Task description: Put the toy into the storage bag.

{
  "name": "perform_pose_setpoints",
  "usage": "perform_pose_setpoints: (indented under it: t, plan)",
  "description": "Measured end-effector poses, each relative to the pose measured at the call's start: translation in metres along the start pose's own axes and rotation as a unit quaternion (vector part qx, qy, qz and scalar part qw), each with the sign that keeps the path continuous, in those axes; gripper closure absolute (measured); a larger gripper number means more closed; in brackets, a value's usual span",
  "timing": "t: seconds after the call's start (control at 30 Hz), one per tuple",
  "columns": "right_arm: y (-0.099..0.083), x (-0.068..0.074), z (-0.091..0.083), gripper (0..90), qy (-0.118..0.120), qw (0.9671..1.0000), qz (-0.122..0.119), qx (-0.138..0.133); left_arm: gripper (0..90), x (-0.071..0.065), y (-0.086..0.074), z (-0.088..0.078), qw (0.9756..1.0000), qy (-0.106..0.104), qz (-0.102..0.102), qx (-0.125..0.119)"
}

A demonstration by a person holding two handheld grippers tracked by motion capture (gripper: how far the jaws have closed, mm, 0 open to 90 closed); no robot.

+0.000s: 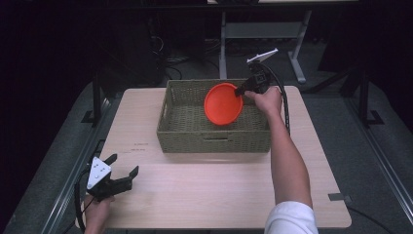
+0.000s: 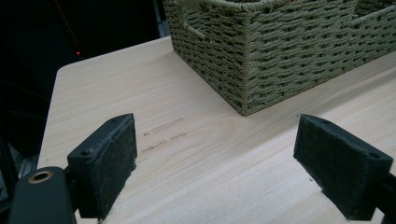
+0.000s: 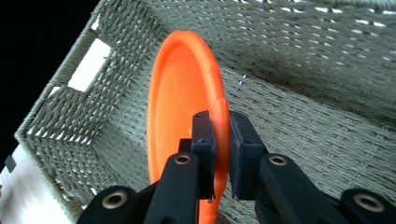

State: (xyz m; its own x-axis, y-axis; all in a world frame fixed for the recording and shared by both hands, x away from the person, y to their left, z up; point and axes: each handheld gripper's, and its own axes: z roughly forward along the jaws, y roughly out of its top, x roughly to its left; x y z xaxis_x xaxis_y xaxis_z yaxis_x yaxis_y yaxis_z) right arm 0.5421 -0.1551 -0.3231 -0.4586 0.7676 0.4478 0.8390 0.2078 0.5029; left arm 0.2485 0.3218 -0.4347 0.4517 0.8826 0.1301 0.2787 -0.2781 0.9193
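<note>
1 round smooth orange plastic plate (image 1: 223, 104) | in rt hand-held gripper (image 3: 219, 140), clamped on rim | over woven rect basket (image 1: 187, 131)

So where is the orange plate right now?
In the high view, the orange plate is tilted on edge over the wicker basket, right of centre, its rim clamped in the right gripper.

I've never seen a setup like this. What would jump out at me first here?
The bright orange plate catches the eye first: it is held on edge over the woven basket at the far side of the wooden table. The right gripper has its fingers pinched on the plate's rim. Near the table's front left corner, the left gripper waits with its fingers spread wide apart, holding nothing.
</note>
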Motion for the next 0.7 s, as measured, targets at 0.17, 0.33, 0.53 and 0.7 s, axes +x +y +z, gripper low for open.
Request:
perform_pose_setpoints:
  t: [0.17, 0.33, 0.53, 0.7]
  plan:
    - [-0.003, -0.005, 0.003, 81.9, -0.006, 1.0000, 0.005, 0.003, 12.7, 0.000, 0.000, 0.000, 1.0000, -0.001, 0.001, -0.001]
    - [-0.004, -0.006, 0.005, 81.9, -0.007, 1.0000, 0.005, 0.004, 12.7, -0.001, 0.000, 0.000, 1.0000, 0.000, 0.004, -0.001]
    - [-0.006, -0.006, 0.008, 81.9, -0.010, 0.9999, 0.005, 0.011, 12.7, -0.001, 0.000, 0.000, 1.0000, -0.001, 0.004, -0.001]
    - [-0.010, -0.010, 0.012, 81.9, -0.007, 0.9999, 0.012, 0.008, 12.7, -0.002, 0.000, 0.000, 1.0000, -0.001, 0.005, -0.002]
